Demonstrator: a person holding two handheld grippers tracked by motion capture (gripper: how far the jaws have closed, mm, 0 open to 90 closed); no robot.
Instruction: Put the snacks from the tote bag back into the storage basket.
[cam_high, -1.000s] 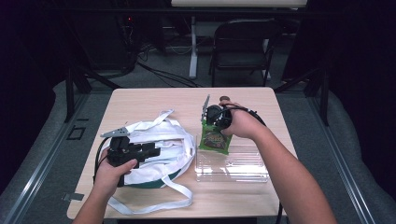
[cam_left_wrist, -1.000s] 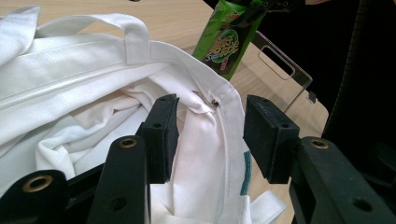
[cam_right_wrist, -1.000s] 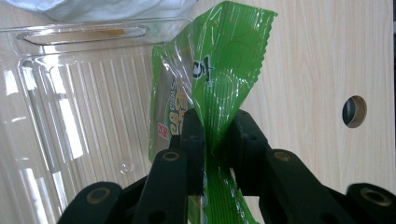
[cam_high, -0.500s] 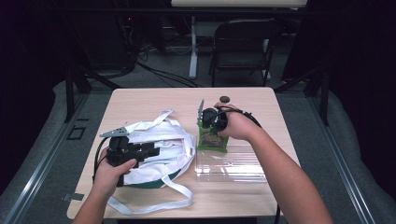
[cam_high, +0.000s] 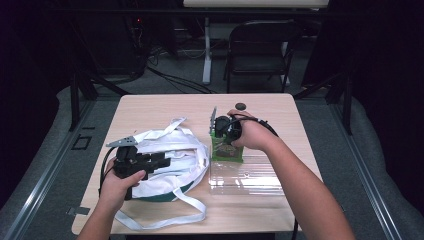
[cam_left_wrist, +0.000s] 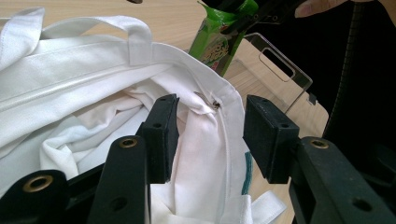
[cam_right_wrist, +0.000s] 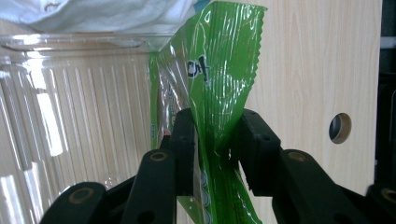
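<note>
Green packet (cam_right_wrist: 219, 93) stands at the clear tray's (cam_high: 250, 177) edge between the right tongs (cam_right_wrist: 212, 149), just opening; left tongs (cam_left_wrist: 210, 135) apart over the white bag (cam_high: 170, 150), unmoved.

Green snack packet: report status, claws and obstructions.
Right claw just opening, glossy green snack packet between its jaws. Left claw astride white cloth bag's rim. Clear plastic tray alongside.

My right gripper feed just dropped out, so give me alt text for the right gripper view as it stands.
The right tool has a green snack packet between its two black jaws, which have just been opening. To the left lies a clear ribbed plastic tray, with white cloth along the top edge. Right of the packet is the light wooden table.
</note>
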